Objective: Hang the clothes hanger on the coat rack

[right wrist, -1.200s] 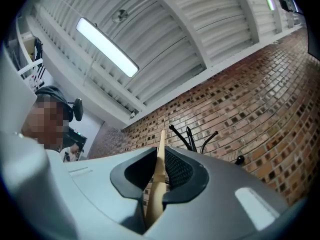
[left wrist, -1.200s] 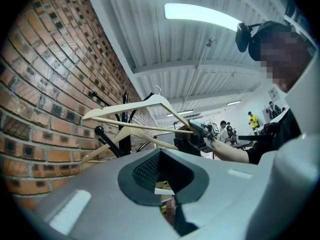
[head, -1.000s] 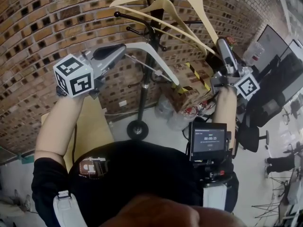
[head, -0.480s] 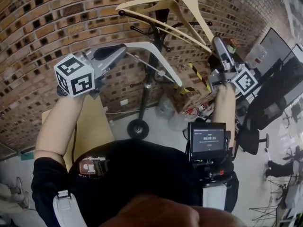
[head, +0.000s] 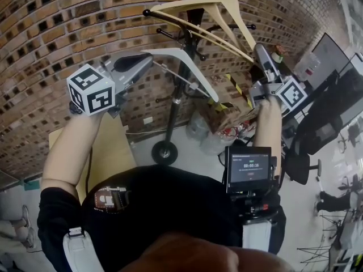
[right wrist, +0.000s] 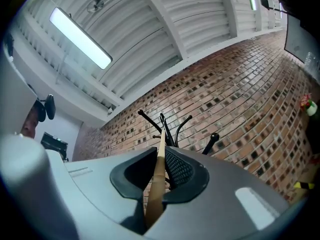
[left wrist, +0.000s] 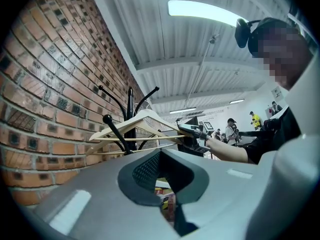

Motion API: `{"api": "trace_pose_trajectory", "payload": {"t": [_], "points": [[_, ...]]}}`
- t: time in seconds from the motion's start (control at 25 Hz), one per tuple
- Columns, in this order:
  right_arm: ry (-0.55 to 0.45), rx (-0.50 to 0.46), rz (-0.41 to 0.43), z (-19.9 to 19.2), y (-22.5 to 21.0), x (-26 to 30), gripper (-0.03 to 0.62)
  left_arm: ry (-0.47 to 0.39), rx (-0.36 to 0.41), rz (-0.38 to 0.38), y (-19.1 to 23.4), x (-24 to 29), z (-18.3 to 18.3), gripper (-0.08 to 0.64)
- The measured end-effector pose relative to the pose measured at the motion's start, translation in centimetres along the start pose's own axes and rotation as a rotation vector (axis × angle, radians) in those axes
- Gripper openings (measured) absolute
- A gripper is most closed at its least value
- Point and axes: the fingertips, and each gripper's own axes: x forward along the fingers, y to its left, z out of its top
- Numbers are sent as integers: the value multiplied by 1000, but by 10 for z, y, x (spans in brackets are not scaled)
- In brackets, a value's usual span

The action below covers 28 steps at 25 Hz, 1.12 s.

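- left gripper (head: 144, 58): left of the coat rack (head: 177, 98), jaws a slit apart, nothing between them.
- right gripper (head: 261, 52): right of the rack, clamped on the arm tip of the wooden hanger (head: 187, 0).
- Hanger is up at the rack's top, across a peg; can't make out its hook.
- Likely light, stiff and smooth. The end grip may pivot, so hold nearer the neck.
- In the way: white hanger (head: 187, 67) beside the pole, plus spare pegs.
- Cardboard box (head: 227, 103) and brick wall (head: 57, 27) behind the rack.

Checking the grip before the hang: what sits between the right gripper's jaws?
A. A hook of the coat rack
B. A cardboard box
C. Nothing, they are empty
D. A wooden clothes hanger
D. The right gripper view shows the right gripper with its jaws closed on a pale strip of the wooden clothes hanger, which runs up between them towards the black coat rack.
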Motion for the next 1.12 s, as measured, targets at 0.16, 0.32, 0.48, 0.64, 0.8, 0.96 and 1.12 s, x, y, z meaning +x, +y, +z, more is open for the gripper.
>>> {"api": "trace_pose_trajectory", "payload": {"t": [0.16, 0.32, 0.48, 0.64, 0.8, 0.96, 1.12], "points": [[0, -19, 26, 4, 9, 4, 64, -1, -2, -3, -1, 1, -1, -5], [0, -14, 65, 8, 19, 10, 64, -3, -2, -3, -2, 0, 0, -5], [13, -3, 70, 7, 20, 15, 64, -3, -4, -1, -2, -2, 0, -5], [24, 20, 58, 5, 11, 20, 64, 0, -6, 4, -1, -3, -1, -5], [33, 48, 24, 1, 5, 24, 66, -2, -8, 5, -2, -4, -2, -5], [28, 93, 3, -3, -2, 17, 67, 2, -14, 1, -3, -4, -3, -5], [26, 125, -16, -8, -12, 3, 67, 4, -18, 7, 0, -6, -6, -5]]}}
